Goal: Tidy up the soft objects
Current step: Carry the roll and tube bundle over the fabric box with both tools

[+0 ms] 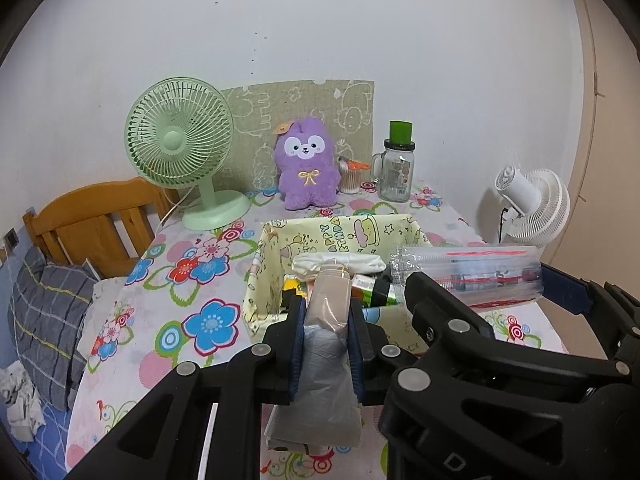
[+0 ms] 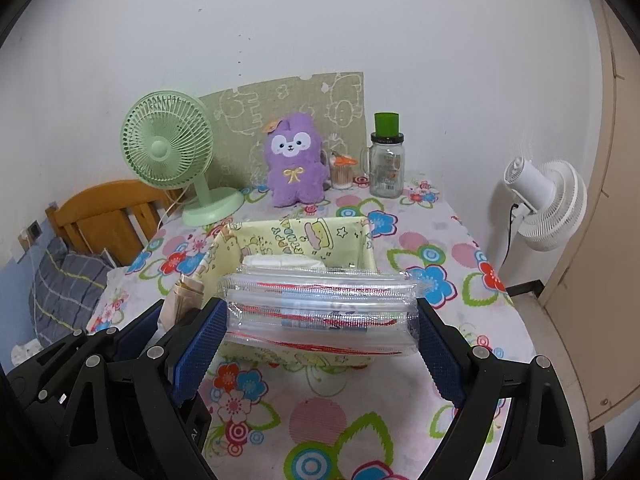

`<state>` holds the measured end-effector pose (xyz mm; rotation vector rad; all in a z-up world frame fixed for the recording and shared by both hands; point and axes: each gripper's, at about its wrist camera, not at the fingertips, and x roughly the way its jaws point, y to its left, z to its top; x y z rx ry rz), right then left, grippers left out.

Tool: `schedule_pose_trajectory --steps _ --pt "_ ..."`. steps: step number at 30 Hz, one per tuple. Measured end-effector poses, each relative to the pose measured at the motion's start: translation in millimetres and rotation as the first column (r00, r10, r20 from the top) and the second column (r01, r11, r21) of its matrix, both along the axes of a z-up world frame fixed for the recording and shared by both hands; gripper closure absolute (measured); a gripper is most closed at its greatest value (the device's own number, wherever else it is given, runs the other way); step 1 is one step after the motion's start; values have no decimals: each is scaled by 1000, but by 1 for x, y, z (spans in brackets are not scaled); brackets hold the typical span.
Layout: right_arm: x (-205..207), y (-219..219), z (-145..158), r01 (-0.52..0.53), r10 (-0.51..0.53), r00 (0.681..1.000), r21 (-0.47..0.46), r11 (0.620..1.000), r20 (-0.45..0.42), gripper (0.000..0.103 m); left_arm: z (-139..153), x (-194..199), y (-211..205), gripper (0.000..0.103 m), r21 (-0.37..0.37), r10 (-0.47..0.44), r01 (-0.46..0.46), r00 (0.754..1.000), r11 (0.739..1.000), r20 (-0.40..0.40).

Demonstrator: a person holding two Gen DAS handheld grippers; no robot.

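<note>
My left gripper (image 1: 326,314) is shut on a folded bundle of plastic bags (image 1: 330,344), beige at the top and grey lower down, held just in front of the yellow fabric basket (image 1: 256,276). Close beside it on the right, my right gripper (image 2: 320,334) stands wide, its blue pads (image 2: 202,332) pressing the two ends of a clear plastic pack with red lines (image 2: 320,308). The pack hangs over the near wall of the basket (image 2: 360,236). Inside the basket lie a white folded item (image 1: 340,262) and some packets. A purple plush toy (image 1: 306,164) sits upright at the back by the wall.
On the flowered tablecloth (image 2: 320,412) stand a green desk fan (image 1: 180,148), a glass mug jar with a green lid (image 1: 396,172) and a cup of cotton swabs (image 1: 350,178). A white fan (image 1: 532,204) stands off the right edge. A wooden bed frame (image 1: 92,216) and grey pillow (image 1: 48,320) lie left.
</note>
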<state>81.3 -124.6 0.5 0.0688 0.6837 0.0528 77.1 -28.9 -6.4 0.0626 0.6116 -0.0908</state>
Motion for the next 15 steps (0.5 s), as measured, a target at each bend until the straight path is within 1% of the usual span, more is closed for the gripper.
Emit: schedule_pose_trajectory --steps 15 --pt "31 -1 -1 3 -3 1000 -8 1000 -6 11 1 36 1 84 -11 1 -1 1000 1000 -6"
